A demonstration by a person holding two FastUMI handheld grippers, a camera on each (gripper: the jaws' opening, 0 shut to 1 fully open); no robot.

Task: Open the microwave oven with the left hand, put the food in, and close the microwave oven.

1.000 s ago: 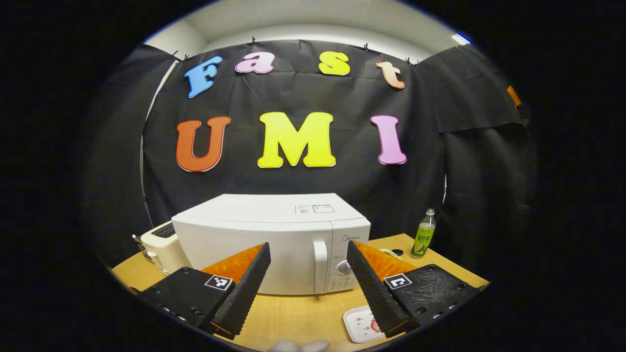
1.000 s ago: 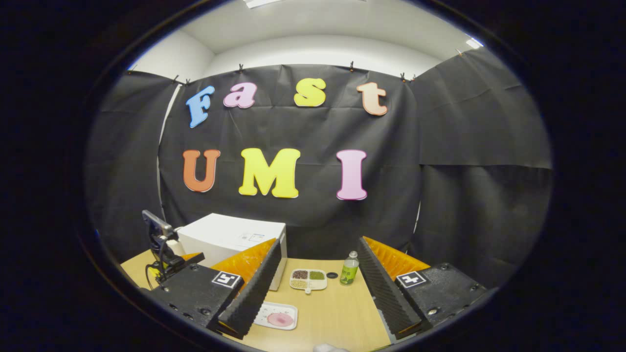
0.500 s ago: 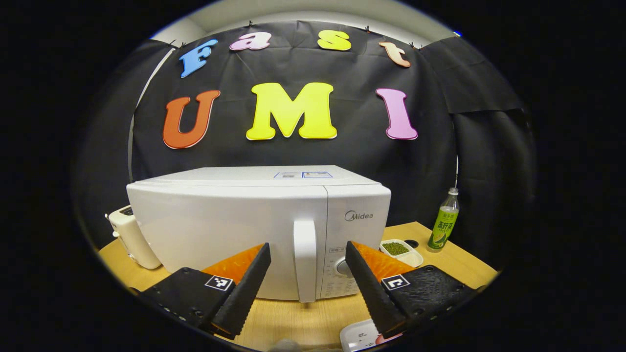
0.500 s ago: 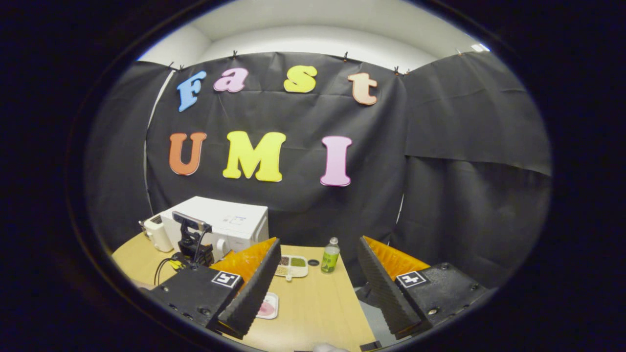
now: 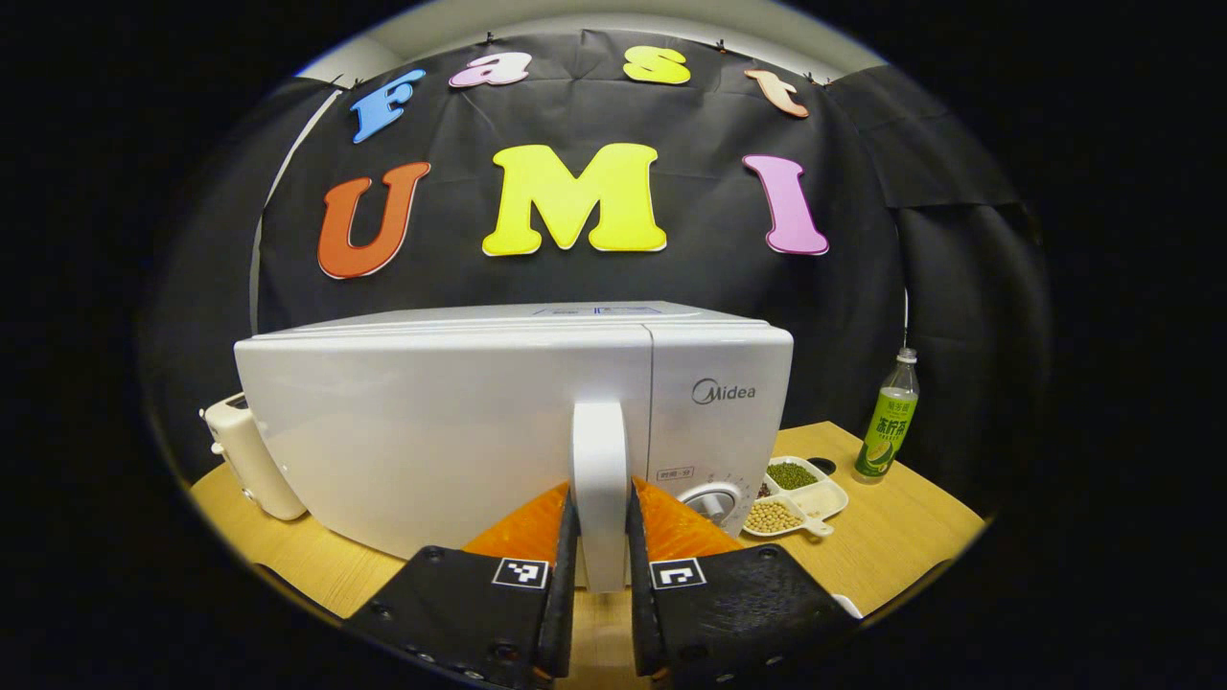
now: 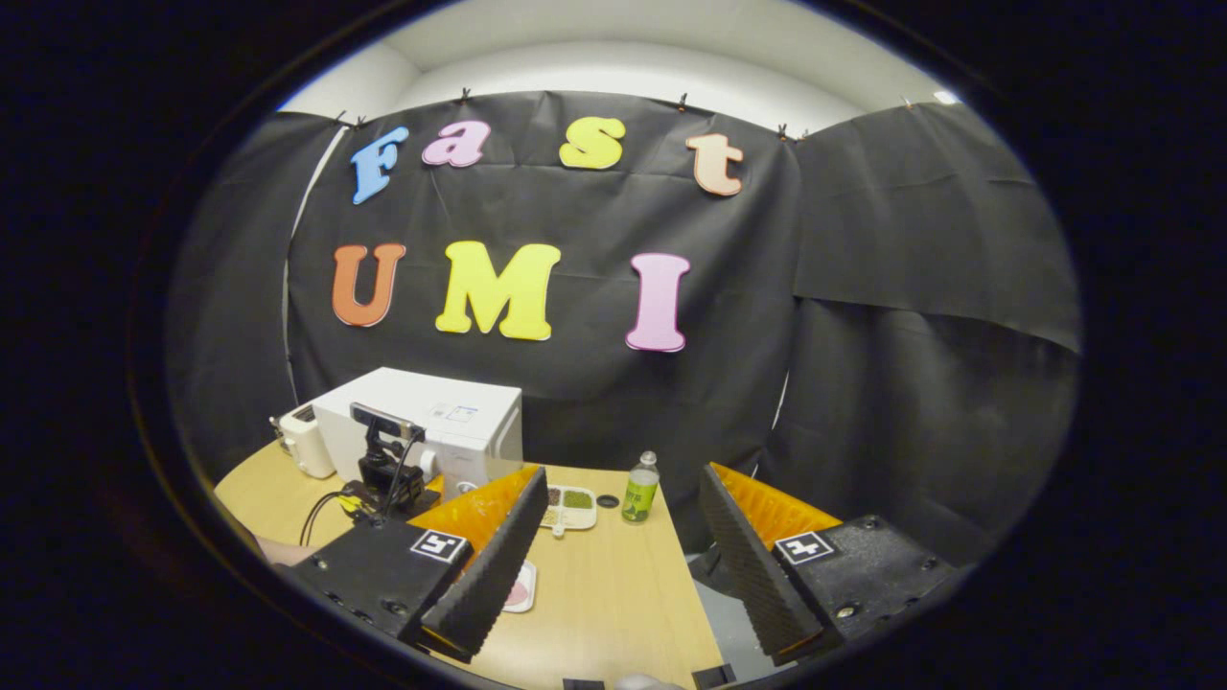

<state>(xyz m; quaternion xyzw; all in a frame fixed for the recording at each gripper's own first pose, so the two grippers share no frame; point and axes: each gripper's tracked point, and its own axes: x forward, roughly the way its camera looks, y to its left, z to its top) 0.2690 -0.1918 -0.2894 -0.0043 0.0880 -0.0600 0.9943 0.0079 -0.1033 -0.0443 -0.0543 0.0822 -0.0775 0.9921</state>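
Staged booth: black cloth wall (image 6: 863, 287), tabletop microwave (image 5: 431, 422).

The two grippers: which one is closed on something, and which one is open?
The left gripper is closed: both fingers press the white vertical door handle of the white microwave oven. The right gripper is open and empty above the wooden table.

You face a wooden table (image 6: 613, 594) backed by black cloth walls (image 6: 911, 383), with a pale ceiling (image 6: 652, 48) overhead.
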